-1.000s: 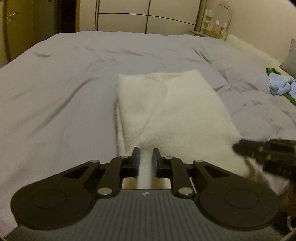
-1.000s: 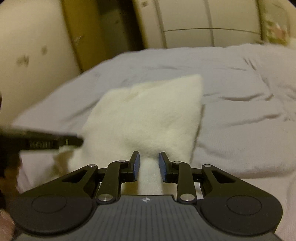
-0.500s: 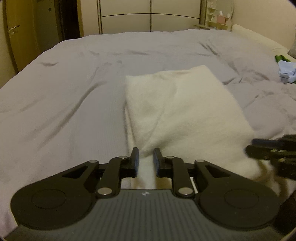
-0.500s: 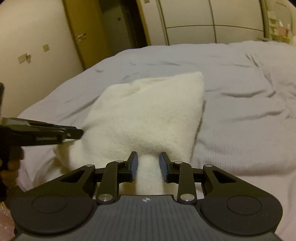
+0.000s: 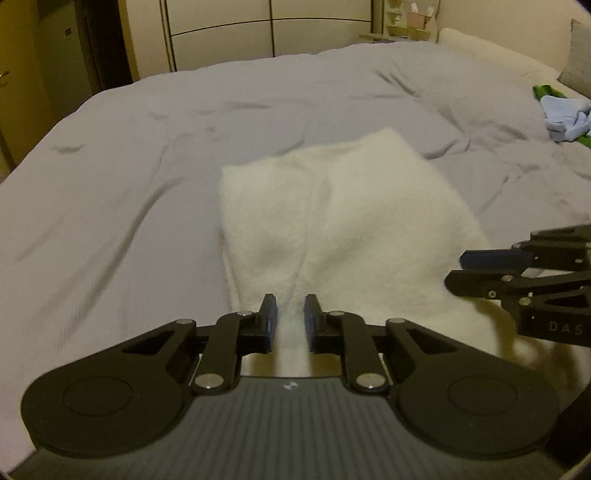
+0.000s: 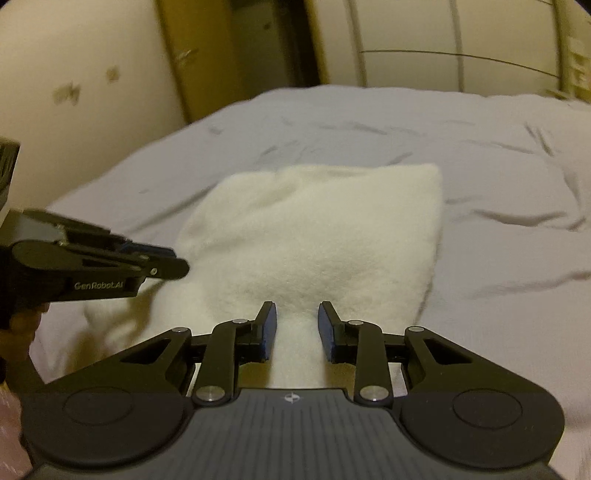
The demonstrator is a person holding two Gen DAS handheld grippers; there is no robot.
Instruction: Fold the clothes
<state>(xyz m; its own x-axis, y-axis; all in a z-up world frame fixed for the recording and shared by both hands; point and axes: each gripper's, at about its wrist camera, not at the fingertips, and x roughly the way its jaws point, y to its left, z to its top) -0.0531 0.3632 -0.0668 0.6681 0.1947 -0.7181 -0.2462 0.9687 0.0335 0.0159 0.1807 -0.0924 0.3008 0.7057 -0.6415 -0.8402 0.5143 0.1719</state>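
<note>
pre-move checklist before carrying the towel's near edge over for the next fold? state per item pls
1. Left hand-held gripper shut on white towel: ok.
2. Right hand-held gripper shut on towel: ok.
3. Both hold the near edge, one at each side: ok.
4. Far edge lies flat on grey bed cover: ok.
5. Landing path free; blue garment lies far off: ok.
6. All layers pinched: cannot tell.

Both views are dim, with a warm yellowish cast and soft, grainy detail. Fisheye distortion bends the wardrobe lines [image 5: 273,27] and darkens the corners. Motion blur smears the bed cover [image 5: 92,229] in the left view and the wall [image 6: 85,85] in the right view. Shadows are faint and diffuse.
</note>
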